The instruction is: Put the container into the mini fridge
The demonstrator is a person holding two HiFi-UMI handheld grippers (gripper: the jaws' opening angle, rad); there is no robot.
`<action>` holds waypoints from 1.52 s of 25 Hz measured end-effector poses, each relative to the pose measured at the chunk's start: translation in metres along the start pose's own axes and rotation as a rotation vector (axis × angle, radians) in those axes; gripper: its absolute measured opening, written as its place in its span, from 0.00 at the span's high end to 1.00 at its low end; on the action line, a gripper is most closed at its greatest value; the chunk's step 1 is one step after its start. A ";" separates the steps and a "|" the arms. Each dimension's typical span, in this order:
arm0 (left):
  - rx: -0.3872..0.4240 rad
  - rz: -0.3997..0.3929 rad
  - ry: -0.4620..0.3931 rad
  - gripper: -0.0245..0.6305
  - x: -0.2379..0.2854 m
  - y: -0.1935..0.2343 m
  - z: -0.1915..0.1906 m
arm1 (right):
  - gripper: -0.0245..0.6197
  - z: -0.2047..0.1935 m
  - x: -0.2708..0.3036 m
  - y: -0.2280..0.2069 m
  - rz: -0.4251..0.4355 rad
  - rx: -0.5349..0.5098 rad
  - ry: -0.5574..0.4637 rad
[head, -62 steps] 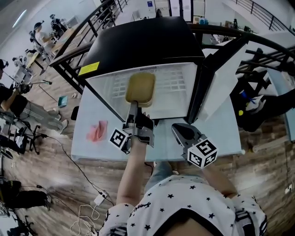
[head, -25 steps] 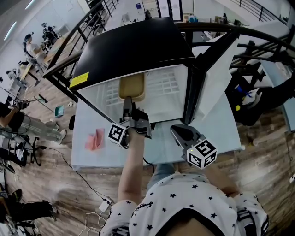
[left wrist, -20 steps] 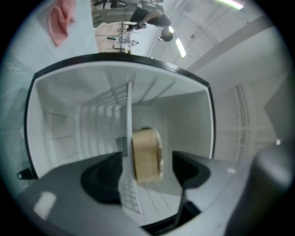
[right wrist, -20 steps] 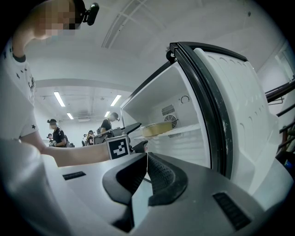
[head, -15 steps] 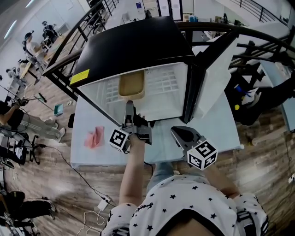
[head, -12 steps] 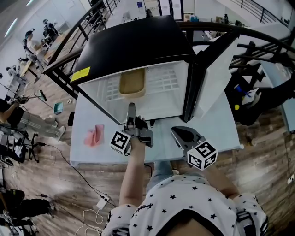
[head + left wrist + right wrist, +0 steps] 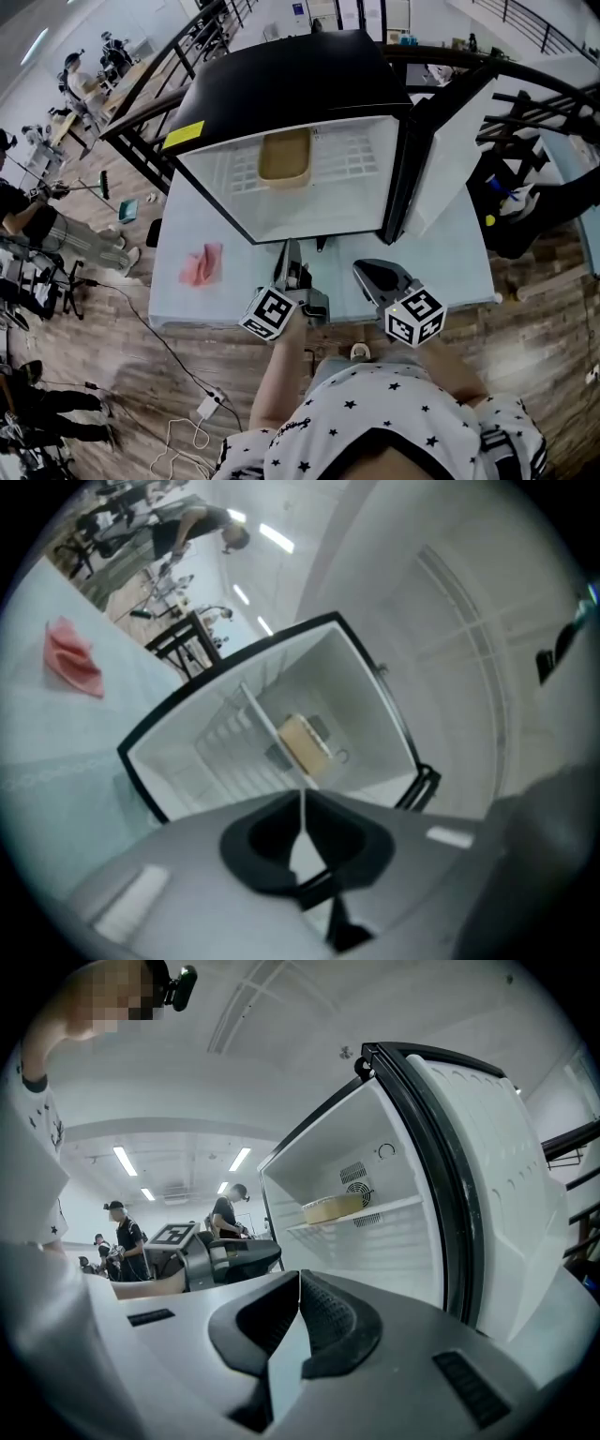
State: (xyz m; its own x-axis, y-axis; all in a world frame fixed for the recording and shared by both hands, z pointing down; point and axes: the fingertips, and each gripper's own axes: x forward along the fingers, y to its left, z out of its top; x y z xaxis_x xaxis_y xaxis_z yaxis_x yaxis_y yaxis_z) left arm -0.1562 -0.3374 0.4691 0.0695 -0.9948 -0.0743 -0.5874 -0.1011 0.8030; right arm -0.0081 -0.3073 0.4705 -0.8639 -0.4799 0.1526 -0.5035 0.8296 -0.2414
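Note:
The tan container (image 7: 285,156) rests on the white wire shelf inside the open mini fridge (image 7: 291,84); it also shows in the left gripper view (image 7: 305,742) and the right gripper view (image 7: 333,1208). My left gripper (image 7: 292,251) is outside the fridge, over the table in front of its opening and well clear of the container. Its jaws (image 7: 303,799) are closing and meet with nothing between them. My right gripper (image 7: 370,272) hangs beside it to the right, shut and empty (image 7: 300,1279). The fridge door (image 7: 448,159) stands swung open on the right.
A crumpled pink cloth (image 7: 202,264) lies on the pale table (image 7: 187,234) left of the fridge. Black metal railings run behind and to the right. People stand and sit at work tables far left, beyond the table's edge.
The left gripper let go of the container, which stays on the shelf. It pulled back out of the fridge toward me and its jaws came together. The right gripper has barely moved.

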 end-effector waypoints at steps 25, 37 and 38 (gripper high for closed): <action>0.436 0.017 0.400 0.96 -0.173 -0.002 -0.064 | 0.93 -0.034 -0.037 0.116 -0.065 0.013 0.006; 0.422 -0.020 0.482 0.96 -0.259 -0.014 -0.084 | 0.93 -0.065 -0.086 0.180 -0.102 0.014 0.019; 0.415 -0.022 0.482 0.96 -0.265 -0.016 -0.085 | 0.93 -0.066 -0.090 0.185 -0.102 0.012 0.018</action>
State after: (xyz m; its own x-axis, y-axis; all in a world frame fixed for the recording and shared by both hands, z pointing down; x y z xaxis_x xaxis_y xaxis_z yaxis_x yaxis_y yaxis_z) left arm -0.0970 -0.0714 0.5259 0.3836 -0.8851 0.2636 -0.8386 -0.2143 0.5008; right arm -0.0226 -0.0915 0.4756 -0.8076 -0.5568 0.1943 -0.5894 0.7727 -0.2355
